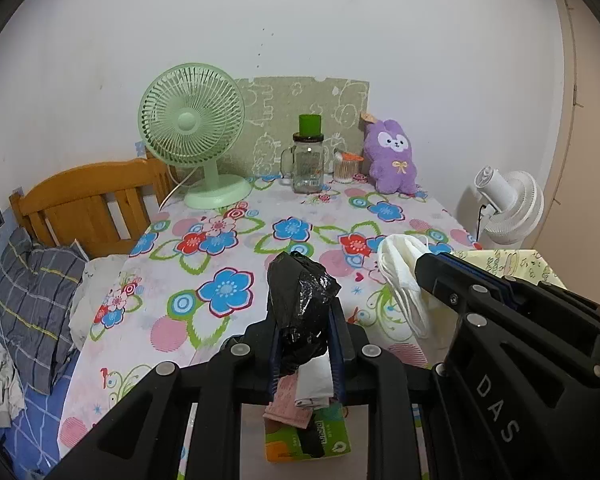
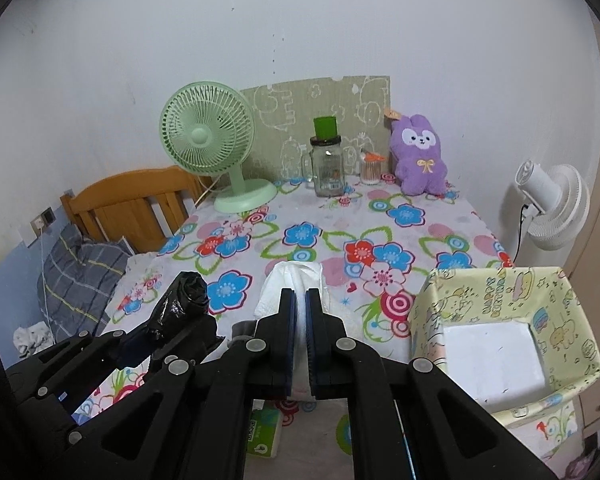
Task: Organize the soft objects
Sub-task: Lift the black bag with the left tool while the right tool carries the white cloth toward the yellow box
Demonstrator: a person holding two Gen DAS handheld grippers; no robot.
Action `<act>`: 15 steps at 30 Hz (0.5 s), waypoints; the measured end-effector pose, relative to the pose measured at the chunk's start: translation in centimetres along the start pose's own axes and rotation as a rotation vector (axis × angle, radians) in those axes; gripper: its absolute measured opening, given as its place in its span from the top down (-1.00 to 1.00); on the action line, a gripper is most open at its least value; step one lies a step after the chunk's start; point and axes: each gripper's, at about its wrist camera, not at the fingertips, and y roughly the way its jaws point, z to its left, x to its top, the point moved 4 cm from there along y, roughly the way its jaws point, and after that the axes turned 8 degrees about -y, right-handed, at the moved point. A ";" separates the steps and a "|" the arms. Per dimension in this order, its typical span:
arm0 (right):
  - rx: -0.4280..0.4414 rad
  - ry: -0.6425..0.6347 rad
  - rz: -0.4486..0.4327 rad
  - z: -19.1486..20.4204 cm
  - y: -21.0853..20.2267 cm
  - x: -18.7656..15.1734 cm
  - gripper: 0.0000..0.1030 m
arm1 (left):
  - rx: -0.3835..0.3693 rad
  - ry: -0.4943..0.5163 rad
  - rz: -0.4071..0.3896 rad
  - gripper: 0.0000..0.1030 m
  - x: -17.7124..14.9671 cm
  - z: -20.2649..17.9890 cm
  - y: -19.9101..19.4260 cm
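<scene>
My left gripper point(image 1: 306, 320) is shut on a crumpled black plastic bag point(image 1: 300, 292) and holds it above the flowered table point(image 1: 228, 248). The bag also shows at the left of the right wrist view point(image 2: 180, 304). My right gripper point(image 2: 301, 300) is shut on a white plastic bag point(image 2: 296, 280), which hangs from it in the left wrist view point(image 1: 404, 280). An open yellow patterned box point(image 2: 500, 300) stands at the table's right front corner, to the right of the right gripper. A purple plush bunny point(image 1: 392, 156) sits upright at the back right.
A green desk fan point(image 1: 192, 128), a glass jar with a green lid point(image 1: 308, 160) and a small cotton-swab jar point(image 1: 345, 168) stand along the back. A tissue pack point(image 1: 312, 436) with small cloth pieces lies at the front edge. A bed point(image 1: 40, 280) is left, a white floor fan point(image 1: 508, 204) right.
</scene>
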 end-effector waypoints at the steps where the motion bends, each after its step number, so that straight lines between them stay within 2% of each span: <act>1: 0.001 0.000 -0.006 -0.3 -0.4 0.3 0.85 | -0.001 0.002 -0.004 0.64 0.1 -0.2 -0.1; 15: -0.031 -0.004 -0.044 -3.5 -2.6 1.3 0.85 | -0.034 0.021 -0.048 0.64 1.2 -3.9 -1.2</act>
